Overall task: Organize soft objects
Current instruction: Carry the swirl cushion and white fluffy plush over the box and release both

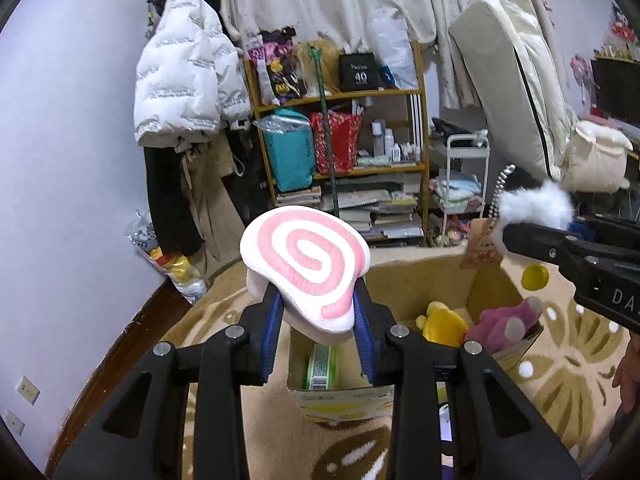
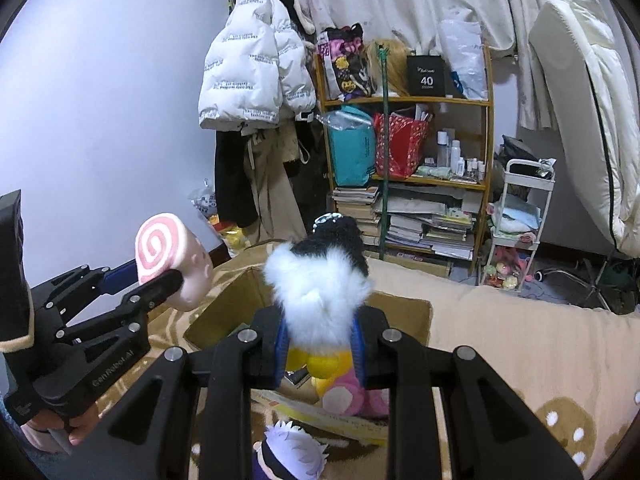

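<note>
Swirl cushion [image 1: 306, 268] is sitting clamped in my left hand-held gripper [image 1: 318, 320] above the box [image 1: 416, 276]; my right hand-held gripper [image 2: 320, 340] is gripping a fluffy toy [image 2: 320, 280], perhaps a penguin, over it.

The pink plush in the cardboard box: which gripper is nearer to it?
Right. The right gripper, shut on the furry penguin toy, hangs just above the pink plush. The left gripper, shut on the swirl plush, is off to that gripper's left.
</note>
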Available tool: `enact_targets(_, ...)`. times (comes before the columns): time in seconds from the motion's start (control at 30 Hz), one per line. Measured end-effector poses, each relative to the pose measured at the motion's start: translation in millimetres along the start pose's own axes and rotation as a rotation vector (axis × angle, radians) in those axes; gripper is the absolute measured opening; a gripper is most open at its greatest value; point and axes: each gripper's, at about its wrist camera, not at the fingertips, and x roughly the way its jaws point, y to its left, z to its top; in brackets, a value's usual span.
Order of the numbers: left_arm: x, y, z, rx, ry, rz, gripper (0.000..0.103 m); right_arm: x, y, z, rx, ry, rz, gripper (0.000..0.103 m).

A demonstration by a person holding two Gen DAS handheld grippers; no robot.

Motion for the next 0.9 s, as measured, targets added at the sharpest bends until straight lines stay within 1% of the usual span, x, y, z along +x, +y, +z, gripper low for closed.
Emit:
enact_targets(0.17, 25, -2, -16, -0.015, 0.070, -0.033, 0.032, 21, -5, -10, 0.020, 0.044, 0.022, 0.027)
enact_targets(0.27, 43, -6, -29, -0.021, 0.123, -0.056, 0.033, 33, -5, -19, 0.003, 0.082, 0.024, 0.027)
enact_targets(0.4, 56, -8, -37, -0.025, 0.158, -0.070, 0.033, 44, -6, -29, -0.001, 0.115, 0.030, 0.027)
enact_targets(0.7, 60, -8, -43, -0.025, 0.168, -0.086, 0.039, 57, -12, -39, 0.024, 0.168, 0.047, 0.031)
enact_targets(0.8, 59, -9, -44, -0.022, 0.169, -0.087, 0.043, 58, -11, -42, 0.020, 0.183, 0.043, 0.031)
enact_targets(0.87, 58, -8, -44, -0.021, 0.171, -0.086, 0.048, 57, -10, -43, 0.017, 0.185, 0.043, 0.031)
enact_targets(0.9, 57, -8, -44, -0.020, 0.170, -0.084, 0.053, 56, -10, -44, 0.017, 0.184, 0.043, 0.031)
